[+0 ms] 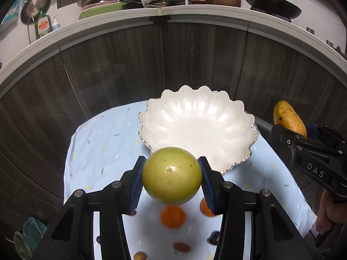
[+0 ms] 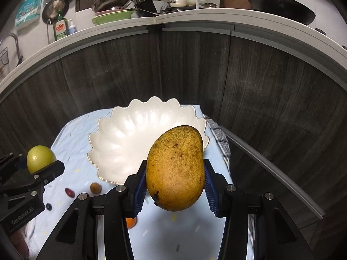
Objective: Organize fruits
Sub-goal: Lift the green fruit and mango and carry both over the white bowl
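Kitchen cabinets back a table [image 1: 104, 143] with a pale blue cloth and a white scalloped bowl [image 1: 195, 127]. Left gripper [image 1: 172, 178] clamps a round green fruit [image 1: 172, 175] above the cloth, just short of the bowl's near rim. Right gripper [image 2: 175, 181] holds a yellow mango [image 2: 175, 169] upright, raised at the bowl's right edge; an orange [image 1: 172, 216] and small fruits lie loose below.

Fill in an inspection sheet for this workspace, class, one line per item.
Surface: small table under a light blue patterned cloth.
Job's things: empty white scalloped bowl; green round fruit; mango; oranges and small dark fruits loose on the cloth.
Clutter: nothing seen.
Grippers: left tool holds the green fruit; right tool holds the mango.
Cables: nothing seen.
Surroundings: dark cabinet fronts; counter with pans, dish soap, wok.
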### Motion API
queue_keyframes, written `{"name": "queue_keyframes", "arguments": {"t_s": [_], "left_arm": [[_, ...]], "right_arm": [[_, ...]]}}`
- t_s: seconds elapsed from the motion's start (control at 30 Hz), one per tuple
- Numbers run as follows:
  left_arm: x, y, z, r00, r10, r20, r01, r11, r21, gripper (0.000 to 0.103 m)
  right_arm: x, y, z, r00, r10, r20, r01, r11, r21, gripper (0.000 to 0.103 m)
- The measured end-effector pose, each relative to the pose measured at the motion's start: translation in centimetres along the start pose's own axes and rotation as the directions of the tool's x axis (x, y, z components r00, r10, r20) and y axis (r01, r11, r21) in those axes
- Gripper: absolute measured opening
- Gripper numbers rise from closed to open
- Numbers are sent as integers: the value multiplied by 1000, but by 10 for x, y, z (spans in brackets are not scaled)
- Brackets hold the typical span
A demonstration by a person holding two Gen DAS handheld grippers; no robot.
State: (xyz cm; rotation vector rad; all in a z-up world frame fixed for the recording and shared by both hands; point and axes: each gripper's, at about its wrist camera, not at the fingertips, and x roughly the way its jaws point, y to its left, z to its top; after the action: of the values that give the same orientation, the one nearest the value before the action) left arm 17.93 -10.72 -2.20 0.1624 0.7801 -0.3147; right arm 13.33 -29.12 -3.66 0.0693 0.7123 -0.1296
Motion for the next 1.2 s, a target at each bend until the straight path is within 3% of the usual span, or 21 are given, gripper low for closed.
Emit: {"name": "queue_keyframes", "arguments": {"t_s": [0.6, 1.2], "left_arm": [[41, 3, 38, 999, -10, 38, 9, 1000, 7, 47], [98, 5, 64, 1000, -13, -2, 14, 1000, 24, 47]], "right_arm": [[41, -7, 33, 999, -40, -3, 40, 999, -16, 48], [91, -13, 47, 995, -69, -66, 70, 998, 12, 48]]}}
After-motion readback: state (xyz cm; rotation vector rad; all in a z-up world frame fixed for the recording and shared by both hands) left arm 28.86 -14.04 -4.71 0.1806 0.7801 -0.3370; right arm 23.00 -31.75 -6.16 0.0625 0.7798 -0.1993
